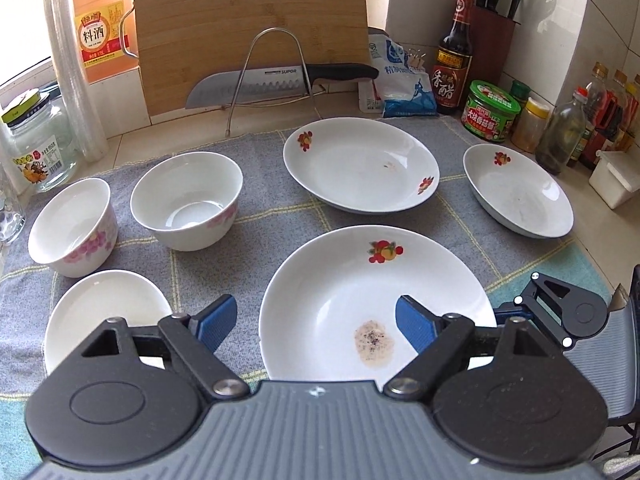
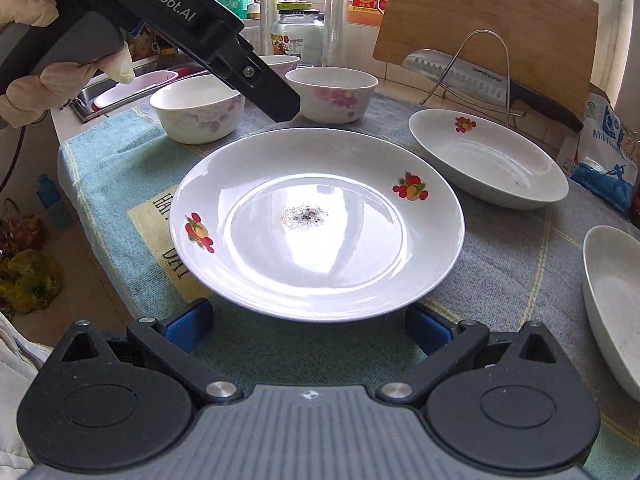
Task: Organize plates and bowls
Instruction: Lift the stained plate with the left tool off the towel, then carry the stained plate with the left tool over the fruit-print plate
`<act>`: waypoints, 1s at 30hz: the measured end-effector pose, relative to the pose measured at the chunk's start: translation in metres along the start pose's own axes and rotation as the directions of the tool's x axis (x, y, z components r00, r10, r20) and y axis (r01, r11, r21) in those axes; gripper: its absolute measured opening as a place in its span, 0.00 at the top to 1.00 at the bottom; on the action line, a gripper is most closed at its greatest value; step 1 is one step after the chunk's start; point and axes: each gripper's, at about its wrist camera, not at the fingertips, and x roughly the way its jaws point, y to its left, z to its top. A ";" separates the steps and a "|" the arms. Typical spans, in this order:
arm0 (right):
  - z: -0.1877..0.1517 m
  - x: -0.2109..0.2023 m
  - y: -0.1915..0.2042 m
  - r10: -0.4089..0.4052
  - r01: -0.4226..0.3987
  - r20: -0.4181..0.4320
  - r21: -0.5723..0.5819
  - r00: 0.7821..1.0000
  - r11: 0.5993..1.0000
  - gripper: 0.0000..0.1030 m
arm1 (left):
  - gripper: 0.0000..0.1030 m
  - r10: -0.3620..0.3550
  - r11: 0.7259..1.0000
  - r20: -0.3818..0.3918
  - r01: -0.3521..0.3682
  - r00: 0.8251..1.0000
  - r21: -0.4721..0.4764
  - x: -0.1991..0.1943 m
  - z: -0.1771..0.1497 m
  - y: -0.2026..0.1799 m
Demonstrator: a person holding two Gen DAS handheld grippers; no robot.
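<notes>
Both my grippers gape wide, empty: left [image 1: 316, 322] over the stained plate [image 1: 376, 304], right [image 2: 308, 326] at its lower rim; cloth [image 2: 500, 272] bare frame right.

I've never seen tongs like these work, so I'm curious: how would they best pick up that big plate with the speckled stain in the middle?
By its rim. The big plate lies flat on the cloth, and its raised edge overhangs, leaving a gap beneath. The right gripper, jaws open, already faces the near edge, so sliding in low from that side, one jaw under and one over, looks best.
</notes>
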 end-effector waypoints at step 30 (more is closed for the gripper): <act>-0.007 0.005 -0.002 -0.001 0.002 0.106 -0.008 0.994 1.000 0.00 | 0.21 -0.136 0.982 -0.242 0.162 0.961 0.093 0.083 0.031 0.016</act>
